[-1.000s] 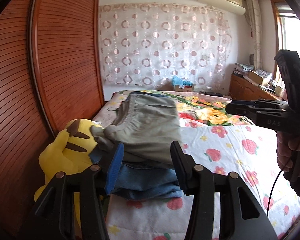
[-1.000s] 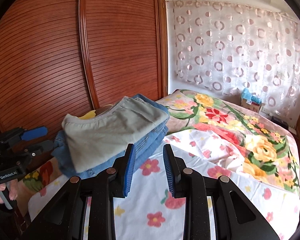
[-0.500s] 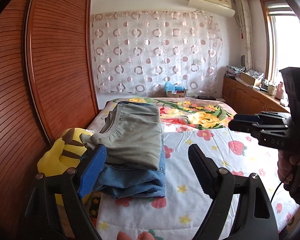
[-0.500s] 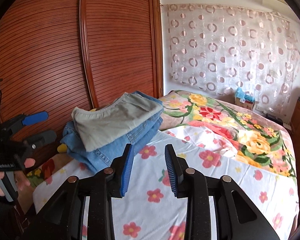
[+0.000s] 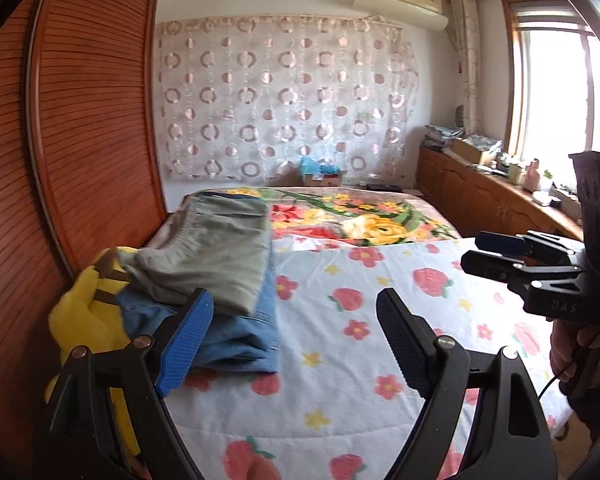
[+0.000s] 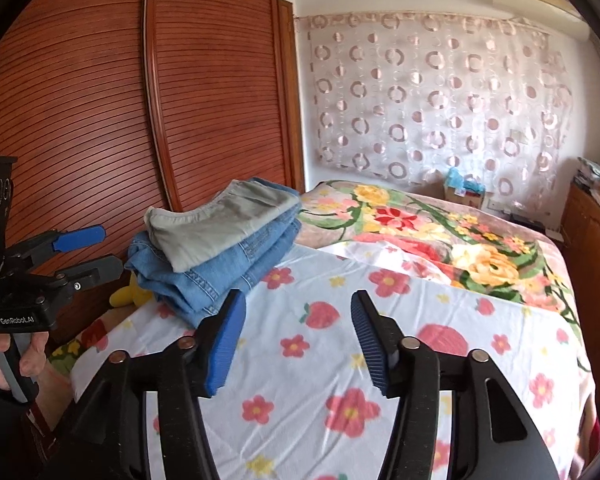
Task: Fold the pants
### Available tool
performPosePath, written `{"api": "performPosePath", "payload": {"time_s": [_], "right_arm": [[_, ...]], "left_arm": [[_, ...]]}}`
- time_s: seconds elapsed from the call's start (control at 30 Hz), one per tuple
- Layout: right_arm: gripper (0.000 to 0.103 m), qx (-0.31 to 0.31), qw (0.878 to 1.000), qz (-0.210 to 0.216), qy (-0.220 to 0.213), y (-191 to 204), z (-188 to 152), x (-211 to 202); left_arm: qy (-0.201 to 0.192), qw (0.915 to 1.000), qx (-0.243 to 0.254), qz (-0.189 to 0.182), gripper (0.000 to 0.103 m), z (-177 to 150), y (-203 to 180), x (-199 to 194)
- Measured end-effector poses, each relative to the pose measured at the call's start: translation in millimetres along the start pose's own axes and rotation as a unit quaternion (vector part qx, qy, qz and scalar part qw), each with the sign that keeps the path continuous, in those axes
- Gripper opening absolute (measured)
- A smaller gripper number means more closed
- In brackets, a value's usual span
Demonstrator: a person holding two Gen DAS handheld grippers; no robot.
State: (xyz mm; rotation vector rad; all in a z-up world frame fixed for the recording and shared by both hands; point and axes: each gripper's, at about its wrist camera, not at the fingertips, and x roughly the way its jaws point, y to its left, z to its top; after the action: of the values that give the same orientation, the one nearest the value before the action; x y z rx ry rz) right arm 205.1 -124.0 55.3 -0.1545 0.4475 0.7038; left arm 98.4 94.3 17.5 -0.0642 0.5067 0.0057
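Folded grey-green pants (image 5: 216, 256) lie on top of folded blue jeans (image 5: 236, 332) at the bed's left edge; the stack also shows in the right wrist view, grey pants (image 6: 220, 224) over jeans (image 6: 228, 268). My left gripper (image 5: 292, 320) is open and empty, held above the sheet just right of the stack; it also shows in the right wrist view (image 6: 92, 252). My right gripper (image 6: 298, 320) is open and empty, above the flowered sheet, apart from the stack; it also shows in the left wrist view (image 5: 480, 252).
A yellow plush toy (image 5: 88, 312) sits between the stack and the wooden wardrobe doors (image 5: 80, 140). The white strawberry-print sheet (image 5: 360, 340) covers the near bed, a flowered blanket (image 5: 360, 216) the far part. A wooden cabinet (image 5: 492, 200) runs along the right wall.
Both grippers have drawn back from the stack and risen. The left gripper's jaws have opened wide; the right gripper's jaws have opened from nearly closed.
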Motion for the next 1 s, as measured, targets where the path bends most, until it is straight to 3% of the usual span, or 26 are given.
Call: {"api": "performPosePath", "payload": {"time_s": [0.1,0.67,1.0], "right_arm": [[0.058,0.01,1.0,-0.011,-0.002,1.1,-7.5,-11.8],[0.065,0.056,0.996,-0.073,0.006,27.1,-38.6,-64.6],[0.065,0.067,0.993,-0.094,-0.015,50.2,-43.0,-101.2]], "left_arm": [[0.004,0.9998,0.004,-0.018,0.084,-4.8,-11.5,-2.2],[0.029,0.9985,0.022,-0.041,0.084,-33.9,-64.4,-14.2],[0.031,0.998,0.035,-0.043,0.084,-34.3,-86.5,-34.4]]}}
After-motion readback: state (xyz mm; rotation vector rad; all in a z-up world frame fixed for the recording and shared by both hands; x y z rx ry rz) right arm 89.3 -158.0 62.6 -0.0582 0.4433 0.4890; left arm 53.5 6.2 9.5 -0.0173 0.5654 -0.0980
